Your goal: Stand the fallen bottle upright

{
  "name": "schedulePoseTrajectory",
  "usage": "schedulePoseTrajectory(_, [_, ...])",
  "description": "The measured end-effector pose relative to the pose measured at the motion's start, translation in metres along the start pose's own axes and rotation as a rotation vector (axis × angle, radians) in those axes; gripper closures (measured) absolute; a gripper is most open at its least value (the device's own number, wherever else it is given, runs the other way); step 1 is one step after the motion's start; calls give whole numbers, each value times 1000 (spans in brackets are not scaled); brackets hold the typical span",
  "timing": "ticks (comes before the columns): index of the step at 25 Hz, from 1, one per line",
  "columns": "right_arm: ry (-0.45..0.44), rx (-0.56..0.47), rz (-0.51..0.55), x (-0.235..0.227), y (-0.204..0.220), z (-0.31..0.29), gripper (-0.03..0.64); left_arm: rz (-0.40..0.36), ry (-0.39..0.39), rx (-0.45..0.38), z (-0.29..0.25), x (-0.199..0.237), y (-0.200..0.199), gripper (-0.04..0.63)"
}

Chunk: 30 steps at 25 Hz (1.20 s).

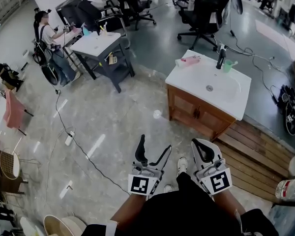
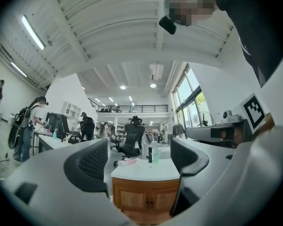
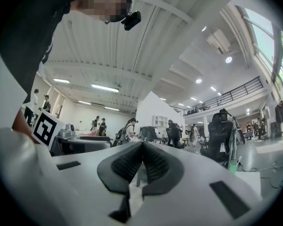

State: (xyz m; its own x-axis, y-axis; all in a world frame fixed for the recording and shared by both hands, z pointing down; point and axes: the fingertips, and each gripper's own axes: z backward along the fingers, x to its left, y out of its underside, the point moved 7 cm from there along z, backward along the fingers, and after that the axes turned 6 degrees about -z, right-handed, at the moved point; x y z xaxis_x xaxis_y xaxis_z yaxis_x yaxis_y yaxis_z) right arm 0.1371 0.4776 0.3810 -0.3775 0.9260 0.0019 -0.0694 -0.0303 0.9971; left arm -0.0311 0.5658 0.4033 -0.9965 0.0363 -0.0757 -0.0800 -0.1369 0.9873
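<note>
A pink bottle (image 1: 188,60) lies on its side at the back left of the white washbasin top (image 1: 187,77), well ahead of both grippers. In the left gripper view the bottle (image 2: 127,162) shows far off between the jaws. My left gripper (image 1: 155,145) (image 2: 139,161) is held low near my body, open, with nothing between its fingers. Beside it, my right gripper (image 1: 200,147) (image 3: 141,166) is shut and empty. Both point towards the wooden cabinet (image 1: 199,112).
A black faucet (image 1: 220,57) and a green cup (image 1: 227,66) stand at the back of the basin. A wooden platform (image 1: 255,156) lies to the right. A desk (image 1: 101,45) with a person (image 1: 49,38) and office chairs (image 1: 206,9) stand further off. A cable (image 1: 83,154) crosses the floor.
</note>
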Motion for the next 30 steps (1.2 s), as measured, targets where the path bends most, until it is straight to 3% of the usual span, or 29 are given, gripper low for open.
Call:
schedulePoseTrajectory(7, [6, -11, -36, -55, 1, -51, 601, -39, -28, 62, -56, 22, 15, 207])
schedulePoseTrajectory(12, [10, -22, -54, -102, -3, -89, 601, -20, -16, 69, -109, 36, 19, 207])
schedulePoseTrajectory(20, [42, -21, -87, -179, -4, -129, 601, -24, 84, 153, -193, 40, 31, 209])
schedulePoseTrajectory(30, [22, 10, -83, -255, 9, -169, 601, -30, 57, 128, -277, 49, 37, 209])
